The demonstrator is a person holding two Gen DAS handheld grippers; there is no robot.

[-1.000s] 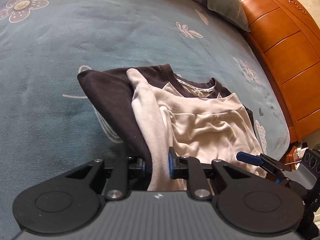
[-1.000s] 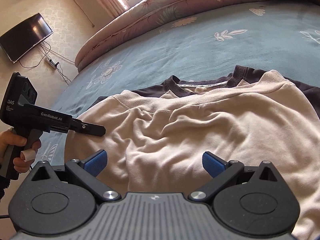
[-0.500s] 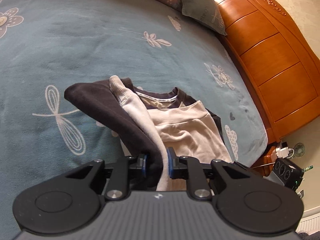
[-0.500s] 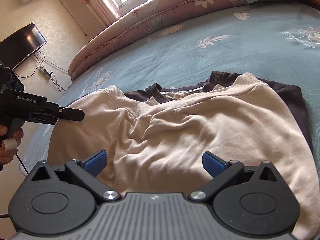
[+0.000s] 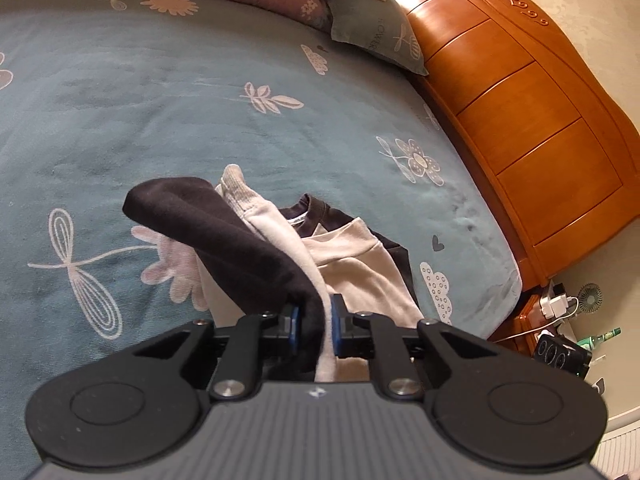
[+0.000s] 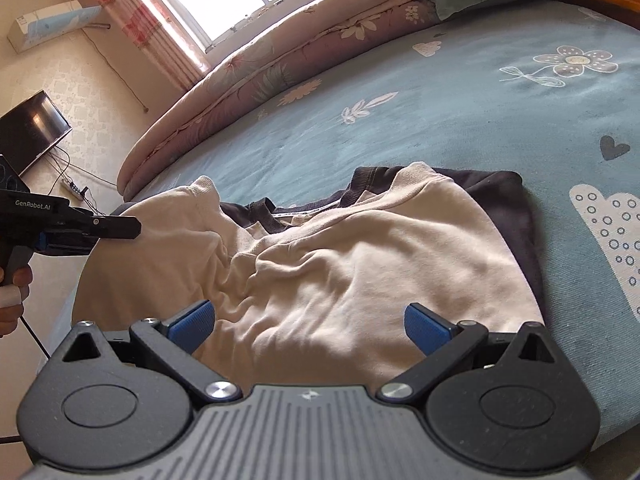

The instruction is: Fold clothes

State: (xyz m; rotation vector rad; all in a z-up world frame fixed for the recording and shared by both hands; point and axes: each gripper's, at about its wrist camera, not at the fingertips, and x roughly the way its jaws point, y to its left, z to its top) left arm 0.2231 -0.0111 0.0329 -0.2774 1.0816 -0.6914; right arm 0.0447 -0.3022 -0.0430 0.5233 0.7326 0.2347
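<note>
- Left wrist view, nearest: left gripper (image 5: 314,326), jaws just closing, clamped on a bunched dark-and-cream fold of the sweatshirt (image 5: 352,256), lifted off the bed (image 5: 200,92).
- Right gripper (image 6: 306,322): jaws apart, empty, over the cream body panel.
- Sweatshirt: soft, light, limp; likely drapes and slides. Best held at hem or shoulder seam.
- Farthest: pillow (image 5: 376,32), headboard (image 5: 520,92).

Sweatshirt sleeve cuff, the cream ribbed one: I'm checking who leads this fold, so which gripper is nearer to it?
Left. The left gripper is shut on the sleeve that ends in the cuff; its jaws just closed further. The right gripper hovers open over the sweatshirt's body.
</note>
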